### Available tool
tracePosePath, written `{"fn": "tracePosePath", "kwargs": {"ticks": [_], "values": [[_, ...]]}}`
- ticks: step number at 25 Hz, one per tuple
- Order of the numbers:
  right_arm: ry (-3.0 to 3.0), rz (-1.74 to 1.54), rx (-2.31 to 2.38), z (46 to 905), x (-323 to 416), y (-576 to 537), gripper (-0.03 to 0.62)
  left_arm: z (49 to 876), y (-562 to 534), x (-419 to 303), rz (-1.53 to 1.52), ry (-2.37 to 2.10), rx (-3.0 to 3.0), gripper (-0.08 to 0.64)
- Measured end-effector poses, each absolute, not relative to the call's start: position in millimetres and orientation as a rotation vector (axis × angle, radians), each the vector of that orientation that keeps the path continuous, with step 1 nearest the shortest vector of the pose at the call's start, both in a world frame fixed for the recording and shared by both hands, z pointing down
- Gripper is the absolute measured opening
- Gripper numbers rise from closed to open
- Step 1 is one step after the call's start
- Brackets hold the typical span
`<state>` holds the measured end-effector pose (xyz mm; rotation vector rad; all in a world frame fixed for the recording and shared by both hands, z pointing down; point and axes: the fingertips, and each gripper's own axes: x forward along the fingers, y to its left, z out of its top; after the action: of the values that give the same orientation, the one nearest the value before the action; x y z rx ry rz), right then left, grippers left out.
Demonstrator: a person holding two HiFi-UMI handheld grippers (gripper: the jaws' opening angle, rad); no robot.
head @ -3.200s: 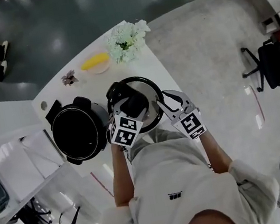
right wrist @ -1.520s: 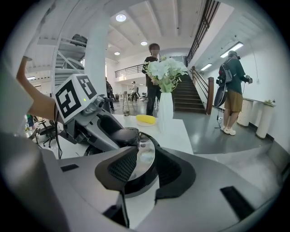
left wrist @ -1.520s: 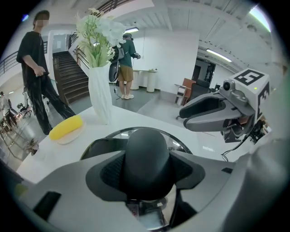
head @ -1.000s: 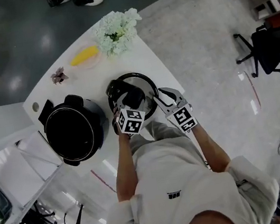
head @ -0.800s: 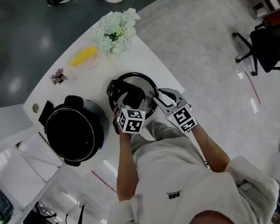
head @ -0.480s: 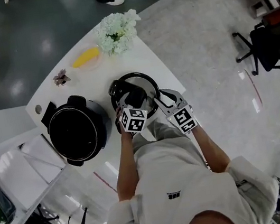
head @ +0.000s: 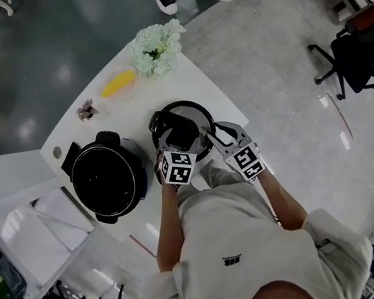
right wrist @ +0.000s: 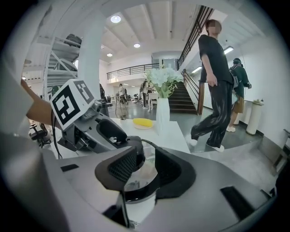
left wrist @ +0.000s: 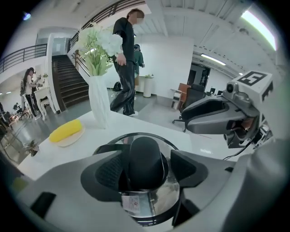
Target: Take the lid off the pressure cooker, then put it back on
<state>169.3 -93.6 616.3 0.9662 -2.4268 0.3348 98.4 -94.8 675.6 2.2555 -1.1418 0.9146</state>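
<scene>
Lid [head: 194,114] is off and lies flat on the white surface [head: 130,112] at frame centre in the head view, just right of the open pressure cooker [head: 110,182]. Left tool [left wrist: 146,168] is released: its jaws have just been opening and stand wide either side of the lid's black knob [left wrist: 145,154], pads clear of it. Right tool [right wrist: 145,170] is at the lid's lower-right edge, jaws apart, rim in the gap, no clamp seen. First half looks done. Left to do: regrip the lid, carry it left, seat it on the cooker.
</scene>
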Motion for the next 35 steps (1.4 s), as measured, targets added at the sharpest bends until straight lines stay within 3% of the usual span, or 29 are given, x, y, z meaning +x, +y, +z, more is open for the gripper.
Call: {"fn": "tracePosePath", "kwargs": {"ticks": [35], "values": [[-2.400, 0.407, 0.897, 639.9, 165.0, -96.5, 0.129, 704.0, -103.7, 101.2, 1.036, -1.079, 2.185, 0.339]]}}
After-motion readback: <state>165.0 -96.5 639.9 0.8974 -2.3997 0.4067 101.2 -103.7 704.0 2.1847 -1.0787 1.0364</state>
